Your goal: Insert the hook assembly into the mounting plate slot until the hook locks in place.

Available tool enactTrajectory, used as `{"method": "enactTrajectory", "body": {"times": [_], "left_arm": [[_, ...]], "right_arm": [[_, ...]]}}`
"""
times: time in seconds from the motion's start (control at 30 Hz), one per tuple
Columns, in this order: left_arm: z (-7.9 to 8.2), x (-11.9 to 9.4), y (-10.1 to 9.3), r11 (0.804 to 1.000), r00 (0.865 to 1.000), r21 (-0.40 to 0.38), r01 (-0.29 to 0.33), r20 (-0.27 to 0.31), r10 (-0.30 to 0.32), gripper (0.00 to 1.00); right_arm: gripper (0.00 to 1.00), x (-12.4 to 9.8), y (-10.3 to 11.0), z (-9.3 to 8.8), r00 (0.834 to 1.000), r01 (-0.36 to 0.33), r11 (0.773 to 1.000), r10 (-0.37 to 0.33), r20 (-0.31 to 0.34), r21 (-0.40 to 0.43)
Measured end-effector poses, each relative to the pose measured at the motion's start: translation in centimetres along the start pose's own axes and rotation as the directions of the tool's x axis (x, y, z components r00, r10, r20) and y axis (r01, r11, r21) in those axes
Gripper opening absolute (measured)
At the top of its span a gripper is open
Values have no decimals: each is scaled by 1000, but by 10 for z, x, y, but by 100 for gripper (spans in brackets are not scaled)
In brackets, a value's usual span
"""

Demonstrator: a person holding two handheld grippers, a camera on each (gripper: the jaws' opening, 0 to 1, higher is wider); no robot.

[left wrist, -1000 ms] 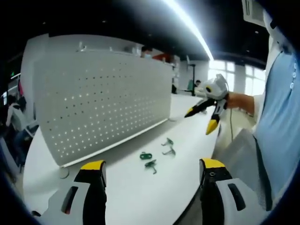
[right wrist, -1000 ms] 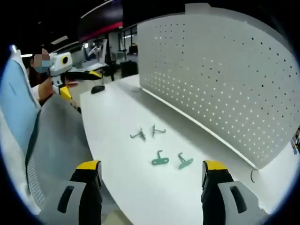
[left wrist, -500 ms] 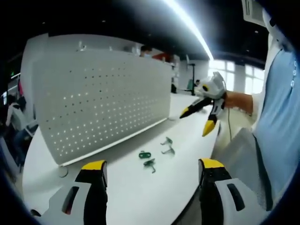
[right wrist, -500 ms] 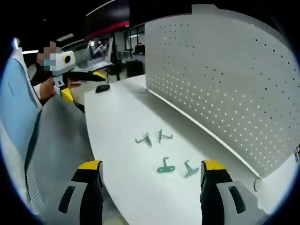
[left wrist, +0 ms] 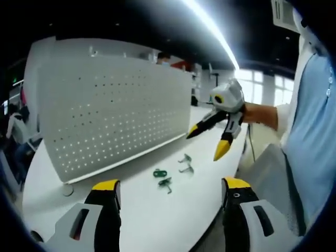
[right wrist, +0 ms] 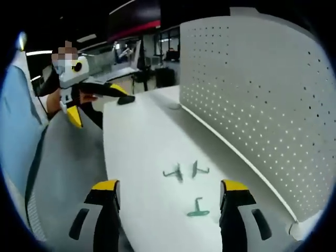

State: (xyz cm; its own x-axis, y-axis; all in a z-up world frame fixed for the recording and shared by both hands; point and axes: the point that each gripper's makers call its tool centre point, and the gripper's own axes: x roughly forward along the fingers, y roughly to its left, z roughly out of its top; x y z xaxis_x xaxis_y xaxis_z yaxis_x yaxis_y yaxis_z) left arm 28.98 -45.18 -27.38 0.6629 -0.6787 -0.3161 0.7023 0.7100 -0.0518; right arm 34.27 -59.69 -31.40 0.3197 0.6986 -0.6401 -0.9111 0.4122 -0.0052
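Observation:
A white perforated mounting plate [left wrist: 105, 121] stands upright along the white table [left wrist: 147, 220]; in the right gripper view the plate [right wrist: 252, 94] is on the right. Small hooks lie loose on the table in front of it: two green hooks [left wrist: 160, 172] [left wrist: 166, 182] and two grey hooks [left wrist: 185, 158] [left wrist: 187, 169]. The right gripper view has the grey hooks [right wrist: 173, 172] [right wrist: 198, 169] and one green hook [right wrist: 198, 211]. My left gripper [left wrist: 171, 185] is open, short of the hooks, and appears far off [right wrist: 101, 106]. My right gripper [right wrist: 170, 186] is open above the hooks, also seen held in a hand [left wrist: 205, 145].
The table's curved front edge [right wrist: 107, 168] runs on the near side, with the person's light blue sleeve and grey clothing [right wrist: 58, 173] beside it. A small black object [right wrist: 126, 100] lies at the table's far end. A round fitting [left wrist: 66, 190] sits by the plate's corner.
The right gripper has moved in and down toward the hooks, jaws still apart. Its view now sits closer to them, with one green hook gone behind its right jaw. The hooks lie unmoved.

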Motion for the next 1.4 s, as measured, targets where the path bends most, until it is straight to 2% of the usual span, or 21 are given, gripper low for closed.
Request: {"method": "enactTrajectory", "body": {"times": [0.2,0.33,0.47,0.83,0.93,1.0,1.13,1.3,1.4], "left_arm": [[0,0,0,1000,1000,-7,-2,7,2,80],[-1,0,0,1000,1000,-10,0,9,0,80],[-3,1,0,1000,1000,-9,3,7,-3,79],[-4,3,0,1000,1000,-7,10,2,-10,79],[-4,4,0,1000,1000,-9,13,1,-13,79],[-4,4,0,1000,1000,-9,13,0,-13,79],[-4,4,-1,1000,1000,-12,14,1,-14,79],[-4,3,0,1000,1000,-13,12,1,-12,79],[-4,3,0,1000,1000,-13,13,1,-13,79]], "right_arm": [[70,13,5,9,999,-33,999,33,-5,-12],[56,19,9,12,998,-65,998,65,-14,17],[52,26,8,18,997,-71,997,71,-3,27],[23,53,5,7,990,-96,995,92,-102,-38],[22,61,4,6,988,-104,993,97,-124,-59],[19,67,2,5,985,-105,991,93,-143,-79],[10,78,-1,6,982,-123,990,112,-153,-70],[9,92,-3,1,973,-129,987,107,-202,-98],[8,98,-4,1,971,-136,986,112,-211,-99]]}}
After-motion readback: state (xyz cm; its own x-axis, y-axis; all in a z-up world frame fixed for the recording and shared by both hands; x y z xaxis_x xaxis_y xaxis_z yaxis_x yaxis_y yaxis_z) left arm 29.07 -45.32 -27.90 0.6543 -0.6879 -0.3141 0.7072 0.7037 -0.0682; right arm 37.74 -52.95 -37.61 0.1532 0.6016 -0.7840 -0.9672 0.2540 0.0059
